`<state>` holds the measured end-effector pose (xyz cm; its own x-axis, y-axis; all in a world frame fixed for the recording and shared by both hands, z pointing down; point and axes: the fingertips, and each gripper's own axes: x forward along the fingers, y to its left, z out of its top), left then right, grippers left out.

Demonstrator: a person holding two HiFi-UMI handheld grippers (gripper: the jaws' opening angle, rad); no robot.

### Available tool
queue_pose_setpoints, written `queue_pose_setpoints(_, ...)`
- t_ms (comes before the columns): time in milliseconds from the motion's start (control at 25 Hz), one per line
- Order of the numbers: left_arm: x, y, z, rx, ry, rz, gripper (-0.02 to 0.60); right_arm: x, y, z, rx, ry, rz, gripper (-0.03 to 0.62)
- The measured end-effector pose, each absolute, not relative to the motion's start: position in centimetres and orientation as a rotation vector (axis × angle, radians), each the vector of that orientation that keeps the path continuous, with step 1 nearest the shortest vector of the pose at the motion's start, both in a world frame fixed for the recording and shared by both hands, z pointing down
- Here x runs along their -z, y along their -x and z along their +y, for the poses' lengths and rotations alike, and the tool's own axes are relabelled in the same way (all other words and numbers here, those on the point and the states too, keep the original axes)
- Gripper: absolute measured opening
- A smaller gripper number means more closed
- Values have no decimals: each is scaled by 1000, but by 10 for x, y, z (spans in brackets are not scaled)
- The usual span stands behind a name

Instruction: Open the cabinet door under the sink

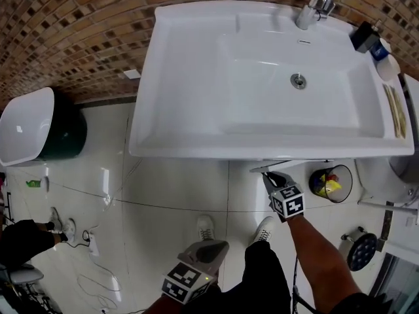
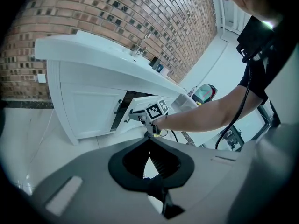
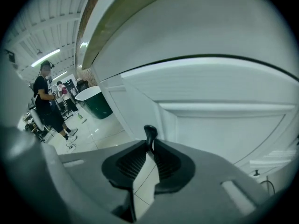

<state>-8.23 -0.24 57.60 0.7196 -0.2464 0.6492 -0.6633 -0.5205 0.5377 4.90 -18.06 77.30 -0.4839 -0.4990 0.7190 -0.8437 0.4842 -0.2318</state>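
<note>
The right arm reaches forward under the front edge of the sink (image 1: 196, 110), its right gripper (image 1: 268, 175) pinched tight on the dark handle (image 3: 149, 133) of the cabinet door (image 3: 224, 139), which stands ajar. The left gripper (image 1: 219, 246) hangs low by the person's legs, jaws together and empty.

The sink (image 1: 196, 77) and the cabinet door (image 3: 224, 129) under it are plain white, the handle (image 3: 150, 132) on that door is black, the tap (image 1: 315, 5) is shiny silver, and the wall (image 1: 65, 31) is a patchwork of tan, reddish and dark brown bricks. The left gripper (image 2: 150, 138) and right gripper (image 3: 150, 143) are grey with black ribbed pads, and their marker cubes (image 1: 288, 203) bear black-and-white squares. The floor (image 1: 170, 188) is glossy white tile, the large bin (image 1: 65, 133) is dark green with a white lid, and the small black bin (image 1: 342, 174) shows yellow, red and blue inside.
</note>
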Motion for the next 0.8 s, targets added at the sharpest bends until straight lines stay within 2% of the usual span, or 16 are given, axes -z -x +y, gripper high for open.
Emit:
queue_pose_setpoints(320, -569, 60, 3, -684, -2159, -581, 15, -766, -64, -125, -773, -1089, -2145, 34)
queue_pose_setpoints(640, -565, 16, 18, -725, -2202, -451, 15, -766, -107, -62, -819, -1121, -2102, 41)
queue_pose_setpoints(800, -563, -8, 26, -741, -2219, -386, 15, -766, -135, -40, -713, -1081, -2078, 41)
